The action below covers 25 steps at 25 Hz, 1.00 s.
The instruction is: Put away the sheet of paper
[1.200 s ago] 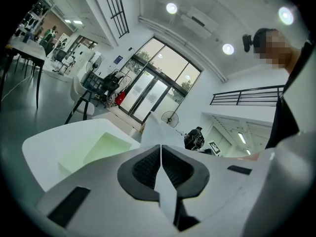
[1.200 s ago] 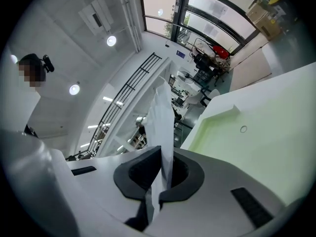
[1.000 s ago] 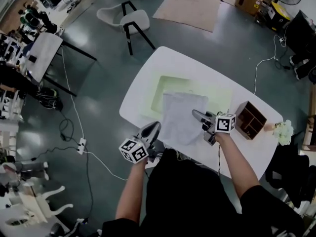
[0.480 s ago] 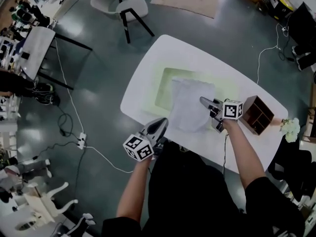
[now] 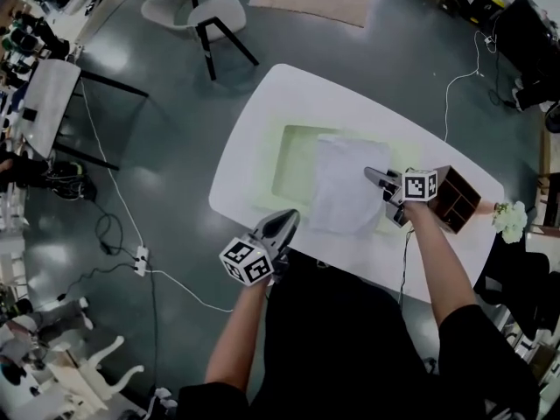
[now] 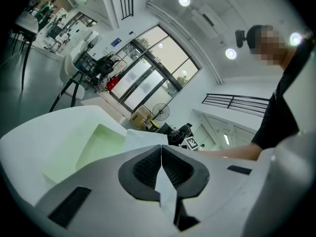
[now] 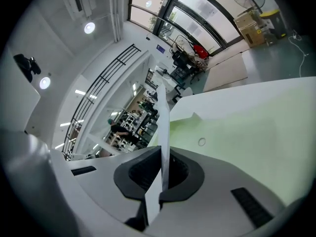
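Observation:
The white sheet of paper (image 5: pixel 339 186) hangs low over the green mat (image 5: pixel 293 160) on the white table (image 5: pixel 254 121). My right gripper (image 5: pixel 374 177) is shut on its right edge; in the right gripper view the sheet (image 7: pixel 163 117) stands edge-on between the closed jaws of that gripper (image 7: pixel 163 154). My left gripper (image 5: pixel 287 219) is at the near left of the sheet. In the left gripper view a sliver of paper (image 6: pixel 165 189) is pinched in the shut gripper (image 6: pixel 161 149), and the rest of the sheet (image 6: pixel 143 139) spreads beyond it.
A brown wooden compartment box (image 5: pixel 457 201) stands on the table just right of my right gripper. White flowers (image 5: pixel 507 221) lie at the table's right end. A white chair (image 5: pixel 206 11) stands on the floor beyond the table. Cables run across the floor at left.
My right gripper has carried the sheet's right edge farther away and rightward, closer to the wooden box, and lower. The sheet has shifted with it. The left gripper has moved slightly.

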Each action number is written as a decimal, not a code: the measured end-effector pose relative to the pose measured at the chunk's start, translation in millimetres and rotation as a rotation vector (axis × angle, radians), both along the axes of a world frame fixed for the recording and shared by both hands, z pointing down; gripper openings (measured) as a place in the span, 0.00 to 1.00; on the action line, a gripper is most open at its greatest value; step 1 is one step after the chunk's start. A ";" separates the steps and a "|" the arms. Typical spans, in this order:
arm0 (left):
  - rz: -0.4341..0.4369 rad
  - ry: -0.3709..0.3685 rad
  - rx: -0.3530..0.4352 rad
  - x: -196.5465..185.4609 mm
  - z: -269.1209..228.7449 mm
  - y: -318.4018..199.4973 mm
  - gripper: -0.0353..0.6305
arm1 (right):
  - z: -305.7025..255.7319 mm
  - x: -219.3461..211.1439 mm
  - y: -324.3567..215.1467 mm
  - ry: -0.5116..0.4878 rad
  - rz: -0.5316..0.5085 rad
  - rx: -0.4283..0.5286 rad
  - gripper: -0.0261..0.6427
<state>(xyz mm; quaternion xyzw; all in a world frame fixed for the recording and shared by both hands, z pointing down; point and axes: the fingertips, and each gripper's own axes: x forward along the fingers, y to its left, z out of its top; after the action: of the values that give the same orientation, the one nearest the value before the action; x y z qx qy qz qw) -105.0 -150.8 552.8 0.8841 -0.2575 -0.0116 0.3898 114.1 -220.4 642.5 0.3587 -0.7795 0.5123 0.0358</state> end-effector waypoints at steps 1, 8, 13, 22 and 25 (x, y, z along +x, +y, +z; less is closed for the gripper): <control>0.012 0.004 -0.006 1.5 1.1 -1.7 0.06 | -0.3 3.0 -1.7 0.015 0.007 0.003 0.04; 0.093 -0.012 -0.027 18.7 10.7 1.3 0.06 | 6.8 21.0 -6.7 0.053 -0.006 0.002 0.04; 0.065 -0.029 -0.056 22.1 16.5 2.1 0.06 | 9.3 34.7 -14.7 0.036 -0.012 -0.001 0.04; 0.027 -0.037 -0.061 43.4 8.8 4.0 0.06 | 15.8 55.4 -16.4 -0.005 -0.005 0.025 0.04; 0.017 -0.046 -0.047 45.5 6.8 3.9 0.06 | 20.7 59.3 -13.9 0.000 -0.014 0.023 0.04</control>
<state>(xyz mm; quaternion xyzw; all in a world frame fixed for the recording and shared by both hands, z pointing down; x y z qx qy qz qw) -59.5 -147.0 559.6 0.8770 -0.2588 0.0180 0.4044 173.4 -234.3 663.2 0.3536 -0.7877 0.5032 0.0351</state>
